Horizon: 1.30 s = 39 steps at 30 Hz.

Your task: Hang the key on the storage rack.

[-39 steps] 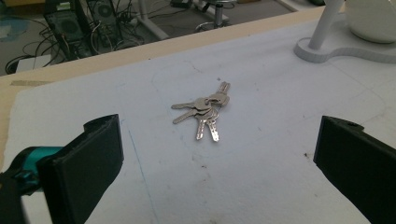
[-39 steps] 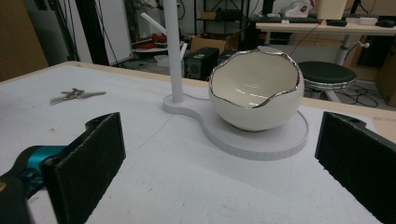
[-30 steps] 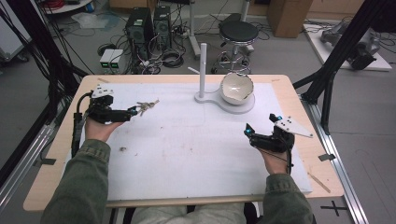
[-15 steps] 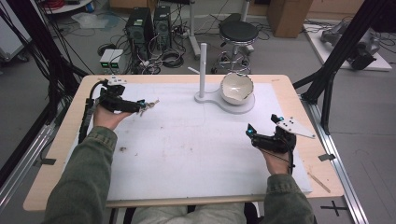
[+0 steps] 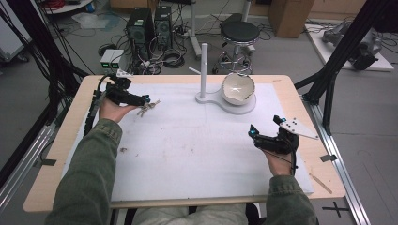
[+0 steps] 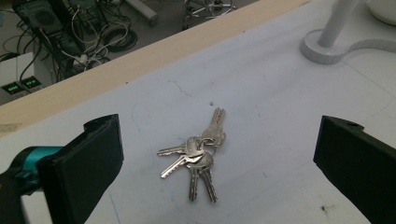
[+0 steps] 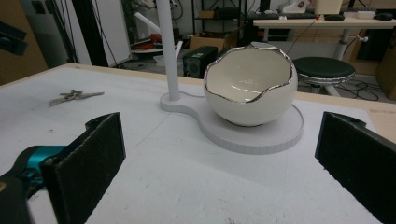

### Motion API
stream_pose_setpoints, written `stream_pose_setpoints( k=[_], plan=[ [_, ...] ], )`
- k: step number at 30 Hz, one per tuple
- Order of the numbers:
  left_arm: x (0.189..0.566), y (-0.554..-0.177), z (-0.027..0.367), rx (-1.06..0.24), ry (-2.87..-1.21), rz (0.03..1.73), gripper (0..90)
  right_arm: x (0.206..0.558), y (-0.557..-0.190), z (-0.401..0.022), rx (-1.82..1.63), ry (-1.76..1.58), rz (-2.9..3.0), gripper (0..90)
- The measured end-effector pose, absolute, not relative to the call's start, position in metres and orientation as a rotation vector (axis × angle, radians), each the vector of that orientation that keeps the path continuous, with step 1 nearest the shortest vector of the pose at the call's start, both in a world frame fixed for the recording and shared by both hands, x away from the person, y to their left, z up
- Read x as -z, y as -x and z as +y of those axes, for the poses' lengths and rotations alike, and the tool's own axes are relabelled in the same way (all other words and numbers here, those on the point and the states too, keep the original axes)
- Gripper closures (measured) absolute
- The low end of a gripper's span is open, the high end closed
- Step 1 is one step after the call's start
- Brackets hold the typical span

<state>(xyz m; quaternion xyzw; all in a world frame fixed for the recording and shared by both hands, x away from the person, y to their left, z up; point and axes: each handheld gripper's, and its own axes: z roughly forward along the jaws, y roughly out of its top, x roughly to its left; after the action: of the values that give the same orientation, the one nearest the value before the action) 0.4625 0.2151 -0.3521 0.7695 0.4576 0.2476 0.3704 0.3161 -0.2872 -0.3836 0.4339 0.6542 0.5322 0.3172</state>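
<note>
Where nearer now: left gripper (image 5: 146, 100), keys (image 6: 198, 153).

High cam looks down over table (image 5: 197, 154); both tool cams sit low, sharing keys (image 6: 198, 151).

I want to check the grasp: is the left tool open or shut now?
Open. Its jaws stand wide apart on either side of the keys, which lie flat on the mat, untouched.

Your left gripper (image 5: 149, 100) sits at about ten o'clock on the table, jaws spread wide and pointing toward three o'clock, your left forearm (image 5: 89, 164) stretched up from six o'clock. Your right gripper (image 5: 253, 132) rests at four o'clock, jaws equally wide apart, aimed toward ten o'clock, wrist held low behind it.
</note>
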Motion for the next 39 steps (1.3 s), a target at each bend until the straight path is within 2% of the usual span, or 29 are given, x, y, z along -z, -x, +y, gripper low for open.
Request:
stream_pose_setpoints(
  k=[9, 20, 23, 35, 39],
  plan=[
    [0.349, -0.482, 0.214, -0.61, -2.013, 1.179, 1.9, 0.384, -0.315, -0.289, -1.398, -1.147, 1.716, 0.5],
    [0.361, -0.509, 0.197, -0.521, -2.107, 1.167, 1.9, 0.384, -0.315, -0.288, -1.406, -1.141, 1.729, 0.5],
    [0.37, -0.518, 0.191, -0.478, -2.157, 1.193, 2.0, 0.384, -0.315, -0.289, -1.409, -1.145, 1.727, 0.5],
    [0.397, -0.539, 0.195, -0.45, -2.209, 1.282, 2.1, 0.385, -0.315, -0.288, -1.403, -1.147, 1.732, 0.5],
    [0.401, -0.541, 0.193, -0.451, -2.237, 1.257, 7.5, 0.386, -0.316, -0.288, -1.395, -1.14, 1.744, 0.5]
  ],
)
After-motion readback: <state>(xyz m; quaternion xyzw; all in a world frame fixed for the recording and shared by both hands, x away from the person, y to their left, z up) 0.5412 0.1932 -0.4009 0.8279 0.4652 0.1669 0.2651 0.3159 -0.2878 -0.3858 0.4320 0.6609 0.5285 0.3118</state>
